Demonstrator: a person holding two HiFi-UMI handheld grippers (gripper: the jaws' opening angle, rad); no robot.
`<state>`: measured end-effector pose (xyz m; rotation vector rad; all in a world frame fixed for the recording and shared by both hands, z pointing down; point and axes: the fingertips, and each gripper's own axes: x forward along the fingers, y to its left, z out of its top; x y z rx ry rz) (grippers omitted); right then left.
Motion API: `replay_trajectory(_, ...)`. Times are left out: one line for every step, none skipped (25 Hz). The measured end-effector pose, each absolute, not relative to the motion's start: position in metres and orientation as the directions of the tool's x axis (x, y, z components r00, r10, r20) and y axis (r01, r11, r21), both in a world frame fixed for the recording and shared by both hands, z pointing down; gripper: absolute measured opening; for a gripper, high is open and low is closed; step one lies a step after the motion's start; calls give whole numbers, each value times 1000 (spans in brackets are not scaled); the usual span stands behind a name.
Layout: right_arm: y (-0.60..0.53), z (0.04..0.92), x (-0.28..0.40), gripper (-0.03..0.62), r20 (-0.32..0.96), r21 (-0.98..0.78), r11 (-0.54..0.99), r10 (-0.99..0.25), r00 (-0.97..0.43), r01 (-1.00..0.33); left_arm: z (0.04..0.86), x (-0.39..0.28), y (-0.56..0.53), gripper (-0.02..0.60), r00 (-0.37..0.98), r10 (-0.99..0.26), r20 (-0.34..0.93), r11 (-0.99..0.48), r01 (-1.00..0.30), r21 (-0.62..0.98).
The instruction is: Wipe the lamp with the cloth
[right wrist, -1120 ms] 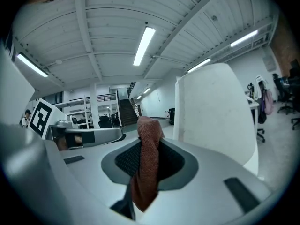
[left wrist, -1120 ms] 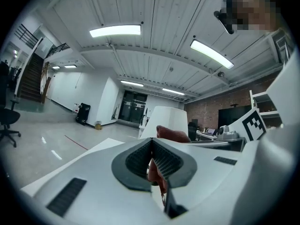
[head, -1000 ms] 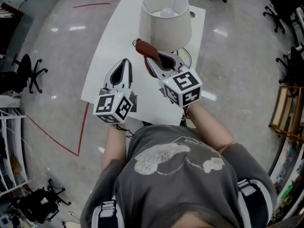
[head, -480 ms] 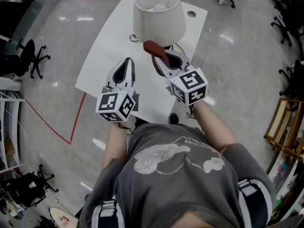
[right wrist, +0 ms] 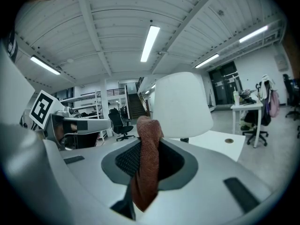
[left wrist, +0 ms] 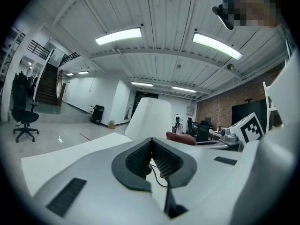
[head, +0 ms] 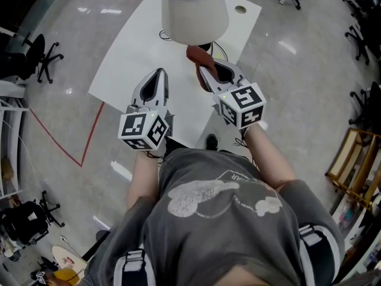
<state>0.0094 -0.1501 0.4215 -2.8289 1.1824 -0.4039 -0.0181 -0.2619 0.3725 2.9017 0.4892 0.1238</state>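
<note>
Both grippers now nearer white cone-shaded table lamp [head: 194, 12] than second ago. Right gripper [head: 208, 73] pinches rust-brown folded cloth [head: 198, 55], end poking forward, likely as wiping face; cloth close by shade, contact unclear. Left gripper [head: 157, 82] pressed together, empty, probably spare. Lamp upright on white rectangular table [head: 128, 64]. Right gripper view shows pinch; head view shows closeness to shade

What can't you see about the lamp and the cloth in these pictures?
Lamp base: head view, hidden under the lamp shade.
Shade's far rim: cut off by the head view's top edge.
Whether the cloth touches the shade: head view, they overlap, cannot tell.
Small round thing on the table: too small to name.
</note>
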Motion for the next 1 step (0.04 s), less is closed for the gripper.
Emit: replay_trajectory(-147,423,8,86,222,-146,-707,-705,674,-692,373,-20,-260,8,943,330,50,-927,314,205)
